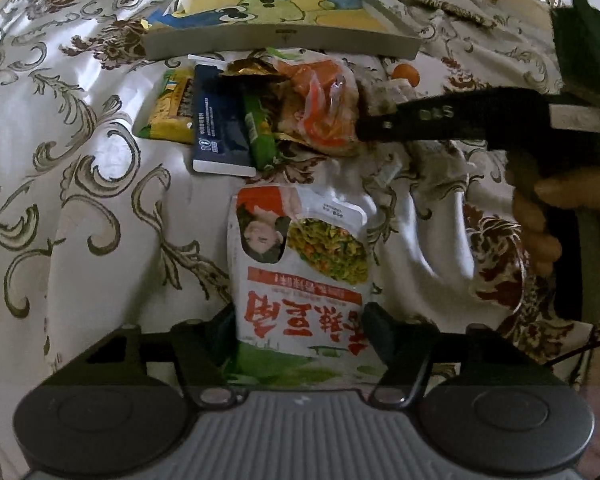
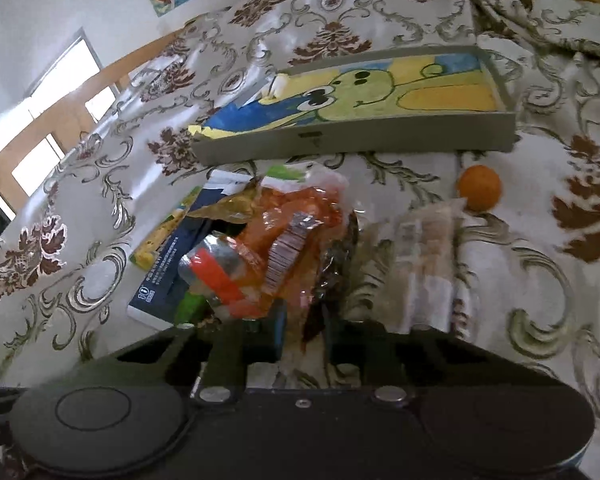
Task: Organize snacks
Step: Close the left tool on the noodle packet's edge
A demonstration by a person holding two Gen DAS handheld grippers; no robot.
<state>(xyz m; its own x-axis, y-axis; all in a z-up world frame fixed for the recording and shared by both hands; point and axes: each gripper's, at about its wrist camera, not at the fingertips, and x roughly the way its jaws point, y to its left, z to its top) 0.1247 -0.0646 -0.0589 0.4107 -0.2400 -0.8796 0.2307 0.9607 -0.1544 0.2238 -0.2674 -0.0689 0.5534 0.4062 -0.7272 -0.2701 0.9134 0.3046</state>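
**Two tools at the snack pile, tray waiting beyond**

The left tool (image 1: 300, 332) straddles the white snack pouch (image 1: 300, 264), its fingers against the pouch's two side edges in what looks like a grip. The pouch's long axis runs straight ahead toward the grey tray (image 1: 284, 42). The right tool (image 2: 300, 320) is nearly shut, apparently pinching the edge of a dark clear wrapper (image 2: 336, 264) beside the orange packet (image 2: 284, 236). The pile lies on the patterned cloth between tools and tray, so both loads go forward. Only the right view shows the small orange ball (image 2: 479, 187) fully; only the left shows the pouch.
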